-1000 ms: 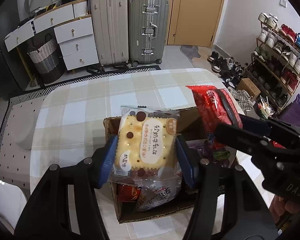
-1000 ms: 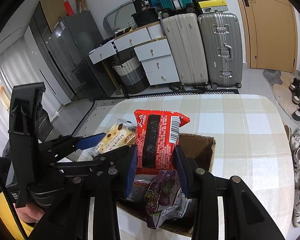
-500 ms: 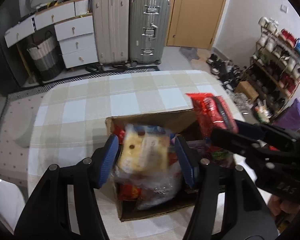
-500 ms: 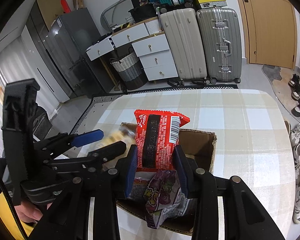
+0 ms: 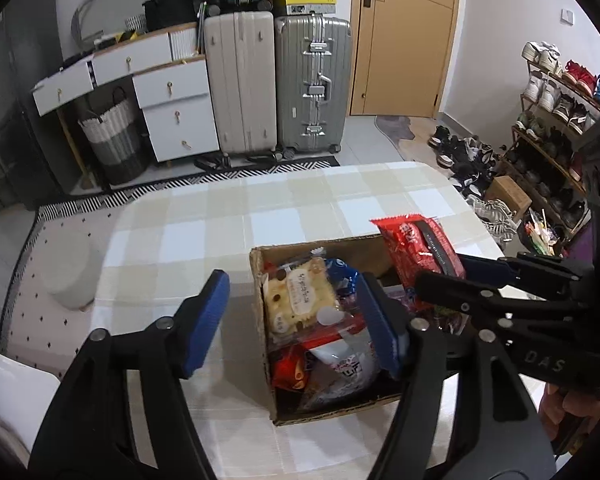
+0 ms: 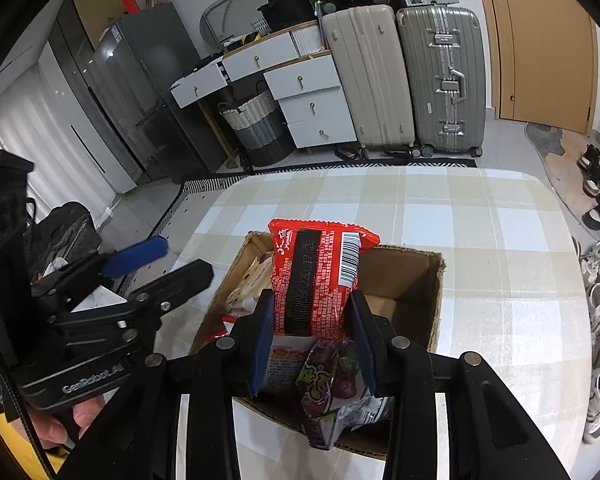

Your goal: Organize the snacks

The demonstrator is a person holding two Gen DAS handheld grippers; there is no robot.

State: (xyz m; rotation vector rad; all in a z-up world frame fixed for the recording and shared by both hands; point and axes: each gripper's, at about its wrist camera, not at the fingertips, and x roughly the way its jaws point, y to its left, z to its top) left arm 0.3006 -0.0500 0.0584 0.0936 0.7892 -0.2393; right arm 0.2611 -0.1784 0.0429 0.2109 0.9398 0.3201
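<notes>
Putting snacks into the cardboard box (image 5: 263, 322) on the counter (image 5: 228, 216) is the step in hand. The left claw (image 5: 294, 320) is opening and grips nothing; the cookie pack (image 5: 300, 300) lies in the box between its jaws, toward twelve o'clock. The right claw (image 6: 312, 336) is clenched on the red snack bag (image 6: 320, 268), held upright above the box. Next, I think, that bag must go down into the empty space at two o'clock.

Both tools were black frames with silver screws and blue-padded fingers (image 5: 206, 322). The right gripper (image 6: 312, 340) body read "DAS"; the left gripper (image 5: 296, 320) body read "GenRobot.AI". A yellow sleeve (image 6: 4, 440) showed.
</notes>
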